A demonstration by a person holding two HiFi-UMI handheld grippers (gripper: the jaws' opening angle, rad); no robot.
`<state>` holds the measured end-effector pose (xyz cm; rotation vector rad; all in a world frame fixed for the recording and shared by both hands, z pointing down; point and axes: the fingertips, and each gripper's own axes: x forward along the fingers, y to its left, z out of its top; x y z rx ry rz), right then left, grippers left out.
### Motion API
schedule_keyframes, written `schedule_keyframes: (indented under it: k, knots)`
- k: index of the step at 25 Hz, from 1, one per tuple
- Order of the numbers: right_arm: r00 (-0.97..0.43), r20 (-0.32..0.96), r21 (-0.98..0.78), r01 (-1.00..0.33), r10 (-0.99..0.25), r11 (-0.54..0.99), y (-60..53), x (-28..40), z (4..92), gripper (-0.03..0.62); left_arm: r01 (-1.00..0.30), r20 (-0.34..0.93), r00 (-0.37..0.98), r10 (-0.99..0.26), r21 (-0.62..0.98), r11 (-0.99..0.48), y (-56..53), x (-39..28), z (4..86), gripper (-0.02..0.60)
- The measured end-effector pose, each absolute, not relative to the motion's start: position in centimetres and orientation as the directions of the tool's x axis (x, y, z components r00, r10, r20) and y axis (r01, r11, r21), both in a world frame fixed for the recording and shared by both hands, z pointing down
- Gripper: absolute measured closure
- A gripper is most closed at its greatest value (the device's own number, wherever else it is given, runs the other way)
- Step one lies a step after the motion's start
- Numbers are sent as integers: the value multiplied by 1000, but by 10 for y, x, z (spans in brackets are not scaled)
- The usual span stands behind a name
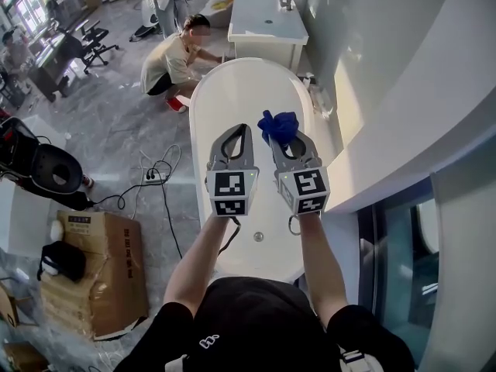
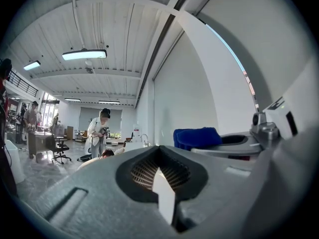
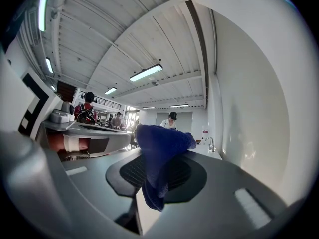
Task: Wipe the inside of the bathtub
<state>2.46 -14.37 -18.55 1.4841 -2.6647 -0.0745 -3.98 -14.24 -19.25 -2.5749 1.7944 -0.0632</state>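
Observation:
The white oval bathtub lies below both grippers in the head view, with its drain at the near end. My right gripper is shut on a crumpled blue cloth that bulges out past its tips. That cloth hangs between the jaws in the right gripper view. My left gripper is held beside it at the same height, its jaws shut with nothing in them. In the left gripper view, the blue cloth shows to the right. Both grippers are raised above the tub, and their cameras face the ceiling.
A person crouches at the tub's far left end, and another stands behind. A white sink counter is beyond the tub. The white wall runs close on the right. Cables and a power strip and a cardboard box lie left.

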Motion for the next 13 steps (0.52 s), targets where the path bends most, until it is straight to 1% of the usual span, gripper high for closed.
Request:
schedule_keyframes:
  k: [13]
  knots:
    - [-527,48,91,-843,-848,529,-141,21,-188,516,-940,21,341,-940,-11,-342,-142,-41,-191,580]
